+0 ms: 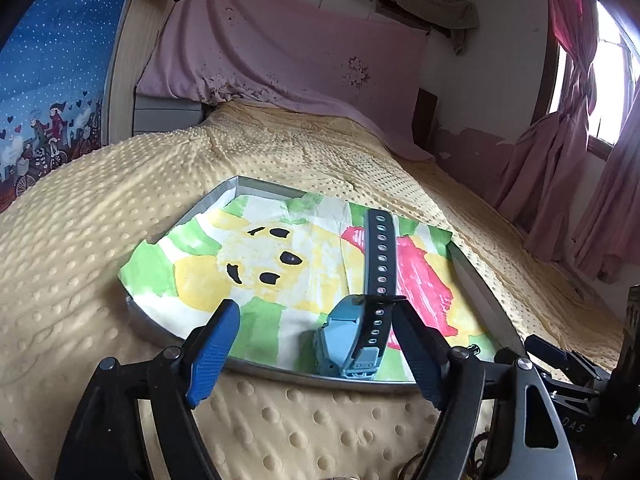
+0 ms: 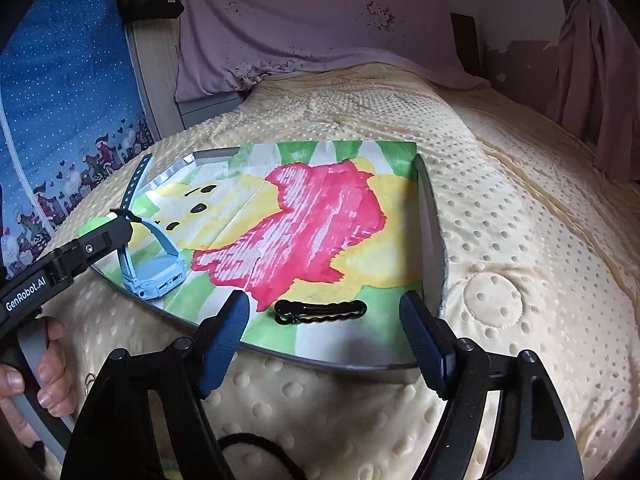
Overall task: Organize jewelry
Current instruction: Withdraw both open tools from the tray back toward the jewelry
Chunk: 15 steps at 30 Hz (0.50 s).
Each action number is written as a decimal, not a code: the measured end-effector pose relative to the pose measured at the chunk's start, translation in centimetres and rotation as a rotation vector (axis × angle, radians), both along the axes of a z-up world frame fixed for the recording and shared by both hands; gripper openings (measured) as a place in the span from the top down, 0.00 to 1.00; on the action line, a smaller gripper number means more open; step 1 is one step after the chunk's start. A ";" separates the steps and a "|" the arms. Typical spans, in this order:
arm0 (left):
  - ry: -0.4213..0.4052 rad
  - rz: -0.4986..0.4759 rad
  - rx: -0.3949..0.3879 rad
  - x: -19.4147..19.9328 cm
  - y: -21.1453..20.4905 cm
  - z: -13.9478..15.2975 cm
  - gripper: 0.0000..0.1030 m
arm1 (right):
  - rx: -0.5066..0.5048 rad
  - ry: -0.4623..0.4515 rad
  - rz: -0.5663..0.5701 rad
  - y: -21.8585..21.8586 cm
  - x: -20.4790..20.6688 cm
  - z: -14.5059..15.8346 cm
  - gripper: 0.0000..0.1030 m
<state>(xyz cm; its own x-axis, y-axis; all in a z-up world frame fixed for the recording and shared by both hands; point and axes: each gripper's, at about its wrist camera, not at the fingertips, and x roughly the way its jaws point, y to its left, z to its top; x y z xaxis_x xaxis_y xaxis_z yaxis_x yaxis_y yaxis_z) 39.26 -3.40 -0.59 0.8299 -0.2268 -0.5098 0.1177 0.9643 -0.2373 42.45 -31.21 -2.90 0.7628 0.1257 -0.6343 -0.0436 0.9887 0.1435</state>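
Here a metal tray [image 1: 486, 300] lies on a bed covered by a yellow dotted blanket [image 1: 120, 208], and a painted sheet [image 1: 248, 264] in green, yellow and red lines its floor. In the left wrist view the left tool [image 1: 316, 320] hangs over the tray's near edge with its blue pads spread wide. A light blue watch [image 1: 344, 344] sits between them at the near rim, resting on its side with its dark, hole-punched strap [image 1: 380, 256] running away toward the far side of the tray. The right-hand pad stands just beside the strap, and whether it touches cannot be told; the left-hand pad is well clear of the watch, so nothing is clamped. In the right wrist view the right tool [image 2: 324, 320] also stands wide open above the tray's near right corner. A black hair clip [image 2: 320, 312] lies flat on the sheet between its fingertips, apart from both pads, with its length running left to right. The same view shows the watch at the tray's left side, with the tip of the left tool against the strap near the watch body. A hand [image 2: 36, 376] grips the left tool's grey handle at the left edge. Beyond the bed a pink cloth [image 1: 280, 52] drapes the headboard, and a blue patterned hanging [image 1: 44, 92] covers the left wall.
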 end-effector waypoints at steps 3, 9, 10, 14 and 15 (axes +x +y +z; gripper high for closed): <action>-0.034 0.003 0.011 -1.9 0.2 0.8 0.19 | 0.004 -0.050 -0.021 -0.9 -1.9 0.9 0.25; -0.118 0.018 0.029 -7.0 0.8 3.0 0.08 | 0.053 -0.171 -0.040 -1.9 -6.7 3.5 0.11; -0.127 0.023 0.028 -7.7 1.0 3.4 0.05 | 0.057 -0.189 -0.042 -1.9 -7.5 4.0 0.11; -0.171 0.038 0.015 -11.3 1.8 4.7 0.00 | 0.054 -0.273 -0.044 -1.6 -11.2 5.8 0.06; -0.182 0.040 0.016 -12.2 2.0 4.9 0.00 | 0.050 -0.290 -0.044 -1.5 -12.2 6.2 0.06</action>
<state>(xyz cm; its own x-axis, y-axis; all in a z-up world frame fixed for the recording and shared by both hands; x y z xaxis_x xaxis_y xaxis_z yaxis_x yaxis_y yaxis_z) 27.02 -1.37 4.36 0.9167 -0.1853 -0.3540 0.1191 0.9724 -0.2006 30.27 -32.72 3.27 0.9166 0.1136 -0.3833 -0.0467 0.9826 0.1797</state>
